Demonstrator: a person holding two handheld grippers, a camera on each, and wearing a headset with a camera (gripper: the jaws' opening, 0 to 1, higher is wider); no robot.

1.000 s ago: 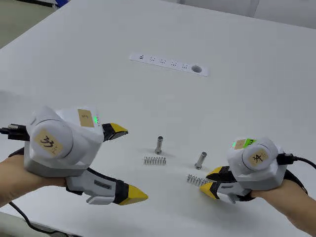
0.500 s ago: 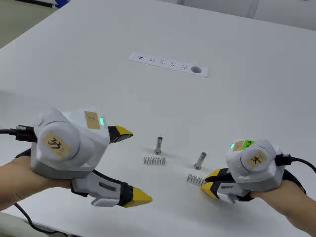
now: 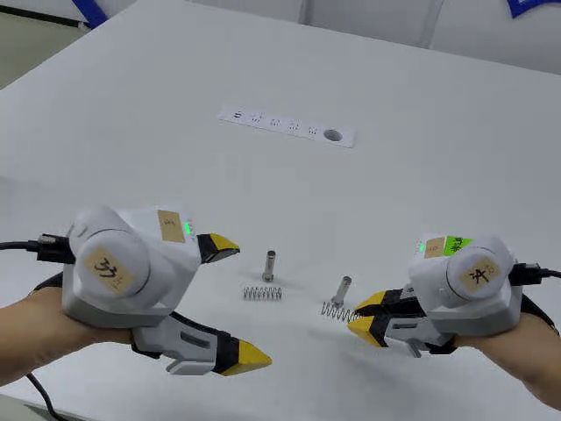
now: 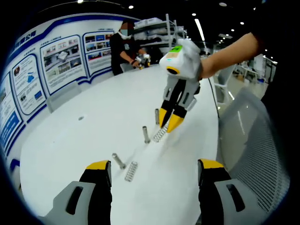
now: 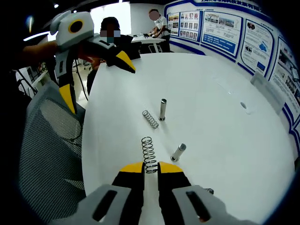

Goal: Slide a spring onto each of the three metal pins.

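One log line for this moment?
right gripper: shut on small steel coil spring; left gripper: open; second spring: loose beside upright metal pin

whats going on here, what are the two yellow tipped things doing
A person holds a gripper in each hand over a white table. The right gripper is shut on one end of a spring, next to a metal pin. The left gripper is open and holds nothing. A second spring lies on the table beside another pin. Neither pin carries a spring yet.
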